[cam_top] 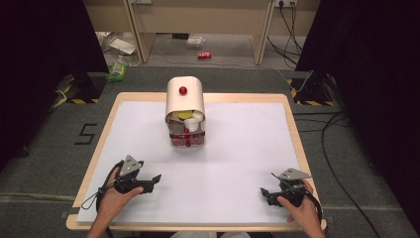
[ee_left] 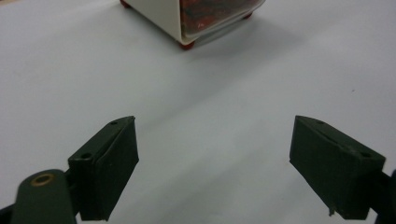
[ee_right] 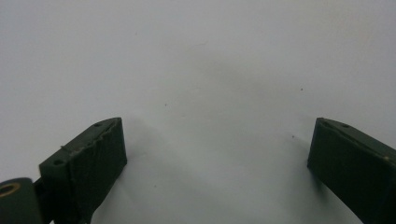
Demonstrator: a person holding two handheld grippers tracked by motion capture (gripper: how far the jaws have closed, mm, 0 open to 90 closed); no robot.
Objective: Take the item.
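Observation:
A small cream cabinet (cam_top: 185, 101) with a rounded top and a red knob stands at the table's middle back. Its lower part is a clear drawer with red contents and a red knob (cam_top: 187, 143); yellow and white items show under the raised lid. In the left gripper view its corner with a red foot (ee_left: 187, 45) lies ahead. My left gripper (cam_top: 154, 180) is at the near left, open, with nothing between its jaws (ee_left: 212, 163). At the near right my right gripper (cam_top: 264, 193) is open over bare white surface (ee_right: 217, 158).
A white sheet (cam_top: 237, 158) covers the wooden table (cam_top: 292, 124). Beyond the table lie a grey floor, a red can (cam_top: 204, 55), cables and dark curtains at both sides.

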